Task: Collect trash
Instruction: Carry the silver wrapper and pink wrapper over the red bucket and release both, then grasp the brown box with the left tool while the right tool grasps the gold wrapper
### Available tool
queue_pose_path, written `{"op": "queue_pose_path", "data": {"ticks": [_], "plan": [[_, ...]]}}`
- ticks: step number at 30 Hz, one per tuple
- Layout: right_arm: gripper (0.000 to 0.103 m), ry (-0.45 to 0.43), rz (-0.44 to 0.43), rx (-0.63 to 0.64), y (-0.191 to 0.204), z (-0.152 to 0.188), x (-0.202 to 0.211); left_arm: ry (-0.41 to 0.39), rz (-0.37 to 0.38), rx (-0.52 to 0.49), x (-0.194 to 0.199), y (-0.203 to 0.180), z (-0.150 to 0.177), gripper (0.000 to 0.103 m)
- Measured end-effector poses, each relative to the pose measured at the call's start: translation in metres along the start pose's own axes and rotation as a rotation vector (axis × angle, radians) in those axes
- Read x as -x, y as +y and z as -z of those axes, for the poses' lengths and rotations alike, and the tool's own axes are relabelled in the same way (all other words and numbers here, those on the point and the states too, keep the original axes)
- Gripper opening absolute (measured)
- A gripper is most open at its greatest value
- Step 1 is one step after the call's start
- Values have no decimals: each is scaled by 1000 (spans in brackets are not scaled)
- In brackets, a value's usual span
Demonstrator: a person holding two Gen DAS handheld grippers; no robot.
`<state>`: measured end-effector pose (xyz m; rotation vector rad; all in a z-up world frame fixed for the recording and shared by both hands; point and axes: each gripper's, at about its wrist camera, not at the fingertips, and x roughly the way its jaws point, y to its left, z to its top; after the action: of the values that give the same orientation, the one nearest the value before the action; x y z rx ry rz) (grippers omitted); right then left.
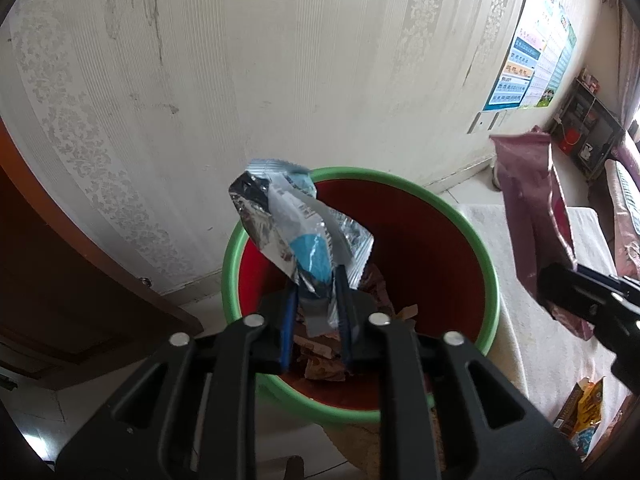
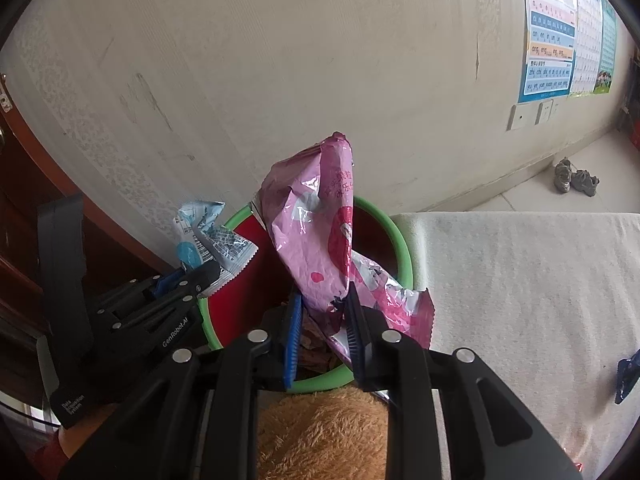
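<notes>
two hand-held grippers above a waste bin (image 1: 486,280) with a green rim and red inner wall, standing on the floor close to a pale patterned wall (image 1: 240,80). the left gripper (image 1: 316,280) points steeply down over the bin mouth; a crumpled silver-and-blue wrapper (image 1: 288,224) stands up between its blue pads (image 1: 289,320), whose jaws are slightly parted, and whether the pads press on the foil cannot be told. the right gripper (image 2: 324,312) points down toward the bin's right rim; a pink wrapper (image 2: 316,240) rises between its fingers, the right pad against the film and a gap showing at the left pad, so the jaws stand partly spread. torn brown paper scraps (image 1: 324,360) lie at the bottom of the bin. to the bin's right, a white rug (image 2: 520,280) covers the floor; a yellow snack wrapper (image 1: 586,412) lies at its near edge. a poster (image 2: 552,32) hangs on the wall, with a pair of shoes (image 2: 576,180) below it by the skirting.
</notes>
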<state>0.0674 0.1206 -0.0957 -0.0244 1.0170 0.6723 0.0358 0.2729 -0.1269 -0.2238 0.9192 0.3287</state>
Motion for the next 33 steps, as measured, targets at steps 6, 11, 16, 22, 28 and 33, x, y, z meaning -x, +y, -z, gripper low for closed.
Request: {"op": "queue_pose_path", "data": {"ticks": [6, 11, 16, 22, 28, 33], "plan": [[53, -26, 0, -18, -3, 2, 8, -15, -11, -9, 4, -3, 2, 60], [57, -52, 16, -61, -18, 15, 26, -7, -4, -17, 8, -8, 6, 60], [59, -48, 83, -117, -52, 43, 46, -12, -2, -68, 14, -24, 11, 62], [60, -32, 236, -223, -120, 101, 87, -17, 45, -97, 25, -50, 16, 63], [61, 27, 338, -316, -177, 153, 113, 5, 97, -208, 32, -100, 32, 67], [62, 6, 290, -332, -193, 177, 126, 12, 176, -276, 44, -139, 49, 67]]}}
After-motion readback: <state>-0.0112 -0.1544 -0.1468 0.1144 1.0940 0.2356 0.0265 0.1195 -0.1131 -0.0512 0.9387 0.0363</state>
